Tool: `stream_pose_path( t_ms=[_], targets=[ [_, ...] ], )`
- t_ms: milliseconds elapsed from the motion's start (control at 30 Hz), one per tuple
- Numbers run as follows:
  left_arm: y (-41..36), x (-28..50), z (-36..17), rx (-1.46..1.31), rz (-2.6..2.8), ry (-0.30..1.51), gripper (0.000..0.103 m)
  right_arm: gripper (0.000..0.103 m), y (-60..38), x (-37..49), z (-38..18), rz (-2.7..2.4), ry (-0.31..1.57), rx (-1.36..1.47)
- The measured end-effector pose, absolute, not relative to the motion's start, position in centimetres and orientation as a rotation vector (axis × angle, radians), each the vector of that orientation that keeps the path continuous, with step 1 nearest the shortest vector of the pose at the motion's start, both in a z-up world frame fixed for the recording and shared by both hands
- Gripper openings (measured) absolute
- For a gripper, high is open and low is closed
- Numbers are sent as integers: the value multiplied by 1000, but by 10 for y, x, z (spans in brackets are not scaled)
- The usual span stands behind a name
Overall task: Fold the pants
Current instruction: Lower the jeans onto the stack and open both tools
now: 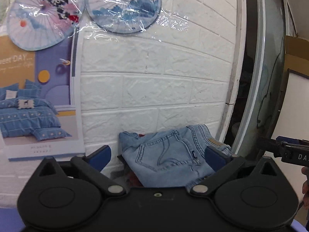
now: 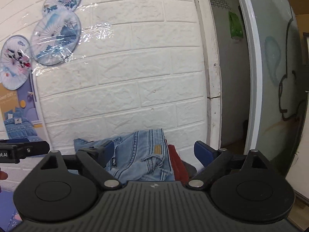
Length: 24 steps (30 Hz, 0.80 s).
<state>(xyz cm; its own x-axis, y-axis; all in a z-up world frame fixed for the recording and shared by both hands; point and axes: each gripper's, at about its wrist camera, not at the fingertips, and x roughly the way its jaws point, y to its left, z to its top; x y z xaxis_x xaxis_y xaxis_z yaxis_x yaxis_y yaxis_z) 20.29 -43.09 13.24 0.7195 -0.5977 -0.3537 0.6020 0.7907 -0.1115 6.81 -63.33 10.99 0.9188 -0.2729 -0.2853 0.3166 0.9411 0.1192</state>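
Light blue jeans (image 1: pixel 170 154) lie bunched against the white brick wall, back pocket and tan waist patch showing; they also show in the right wrist view (image 2: pixel 143 154). My left gripper (image 1: pixel 160 154) is open, its blue-padded fingers either side of the jeans and short of them. My right gripper (image 2: pixel 154 152) is open too, fingers wide apart in front of the jeans' waistband, holding nothing. The right gripper's body shows at the left wrist view's right edge (image 1: pixel 289 150).
A red garment (image 2: pixel 178 166) lies under and right of the jeans. White brick wall (image 1: pixel 154 89) behind, with paper fans (image 1: pixel 123 5) and a bedding poster (image 1: pixel 36 104). A doorway and glass door (image 2: pixel 274 77) stand at right.
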Motion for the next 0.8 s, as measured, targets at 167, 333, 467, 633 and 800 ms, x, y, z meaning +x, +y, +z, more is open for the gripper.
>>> stream_pose_path(
  t_ms=[167,333,467,633,800],
  targets=[
    [-397,149,126,-50,-634,461,92,103,-606,25,112,-312,356,111],
    [-388,123,93,-33,-552,544,92,103,-584,13,81,-304,479,37],
    [-395,124,72,-17,-511,628,93,103,-575,13,60,-307,544,24],
    [-397,122,69,8,-470,624,93,103,-571,12,59,-306,559,24],
    [-391,119,74,7,-469,611,93,103,-567,10,62,-316,545,26]
  ],
)
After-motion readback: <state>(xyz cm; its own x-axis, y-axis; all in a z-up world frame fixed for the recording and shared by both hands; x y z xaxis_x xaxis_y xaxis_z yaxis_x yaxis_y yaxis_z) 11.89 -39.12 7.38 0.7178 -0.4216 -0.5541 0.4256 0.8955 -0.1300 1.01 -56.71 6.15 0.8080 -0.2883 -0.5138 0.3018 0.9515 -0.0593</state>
